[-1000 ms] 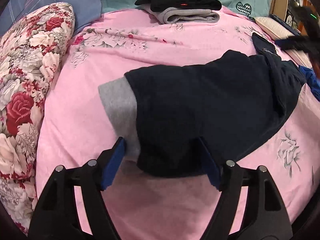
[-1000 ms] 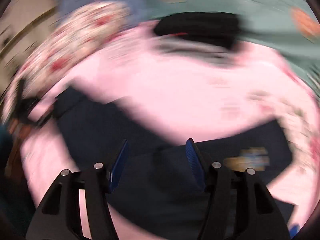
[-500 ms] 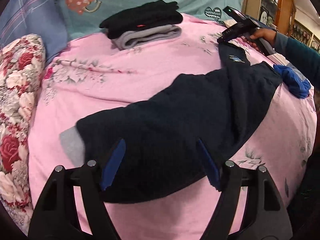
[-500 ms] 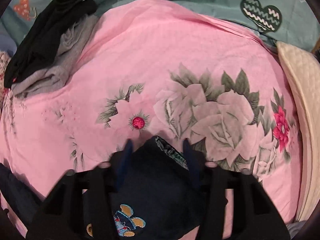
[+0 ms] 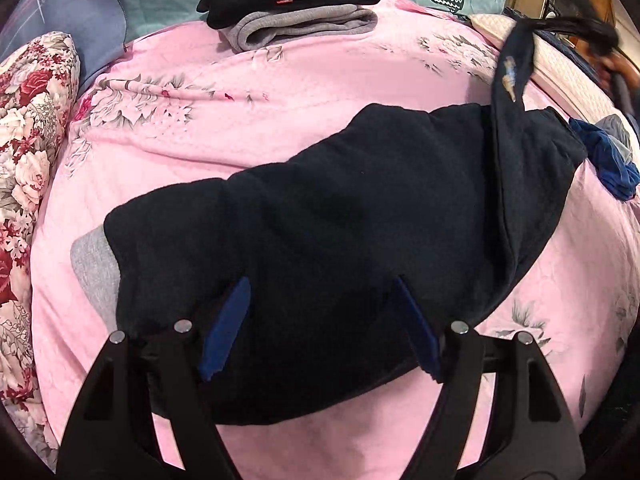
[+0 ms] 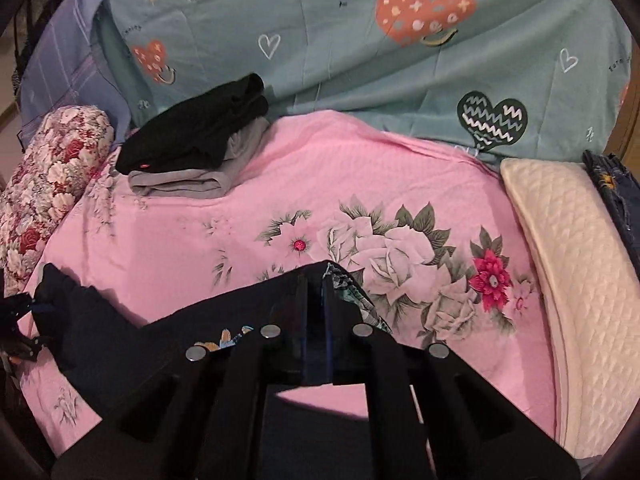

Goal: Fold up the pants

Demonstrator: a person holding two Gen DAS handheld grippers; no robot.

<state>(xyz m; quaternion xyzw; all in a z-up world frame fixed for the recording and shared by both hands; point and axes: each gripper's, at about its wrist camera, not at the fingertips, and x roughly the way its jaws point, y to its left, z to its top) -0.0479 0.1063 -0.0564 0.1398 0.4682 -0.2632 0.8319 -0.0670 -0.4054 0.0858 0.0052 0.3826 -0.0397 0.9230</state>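
Dark pants (image 5: 340, 220) lie lengthwise between claws: right claw (image 6: 316, 312) grips the waistband; left claw (image 5: 320, 328), open, straddles the cuff end.

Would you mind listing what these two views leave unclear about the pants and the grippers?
- Left wrist view: the right gripper and the hand behind it are motion-blurred at the top right.
- Left wrist view: the left gripper is open over the navy pants; contact with the cloth cannot be judged.
- Right wrist view: the pants' corner inside the shut fingers is hidden by them.
- Both views: the waistband end is cut off.
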